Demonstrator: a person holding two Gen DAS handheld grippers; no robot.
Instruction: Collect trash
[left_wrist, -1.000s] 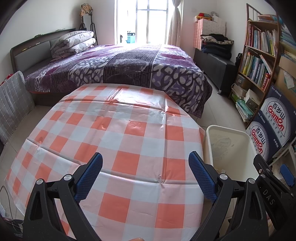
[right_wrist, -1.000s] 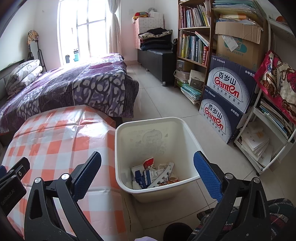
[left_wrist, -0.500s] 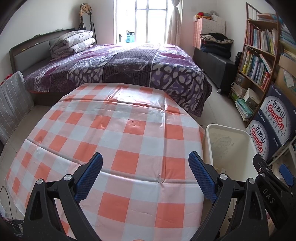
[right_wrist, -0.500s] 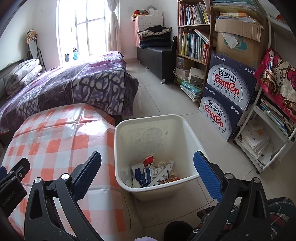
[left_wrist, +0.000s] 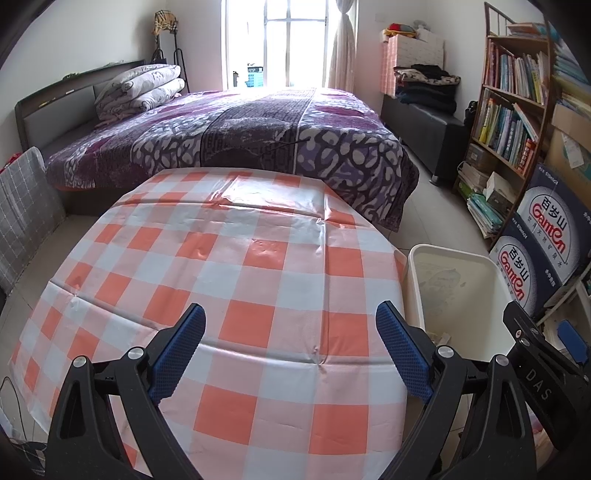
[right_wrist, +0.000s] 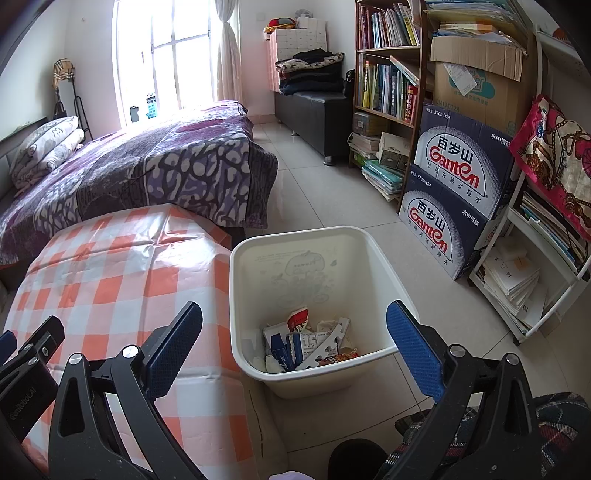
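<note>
A white plastic bin (right_wrist: 373, 266) stands on the floor right of the table; it also shows in the left wrist view (left_wrist: 491, 273). Several wrappers and cartons (right_wrist: 306, 343) lie at its bottom. My right gripper (right_wrist: 294, 332) is open and empty, held above the bin's near side. My left gripper (left_wrist: 290, 341) is open and empty above the table with the orange-and-white checked cloth (left_wrist: 229, 258). No trash shows on the cloth. Part of the right gripper's body (left_wrist: 535, 365) shows at the right edge of the left wrist view.
A bed with a purple quilt (left_wrist: 236, 136) stands behind the table. A bookshelf (right_wrist: 388, 74), stacked water cartons (right_wrist: 454, 184) and a white rack (right_wrist: 532, 266) line the right wall. A black bench (right_wrist: 314, 107) stands at the back. Tiled floor (right_wrist: 332, 199) lies between them.
Both grippers have stayed open and nearly still. The right wrist view has shifted slightly, with the bin a little higher in frame.
</note>
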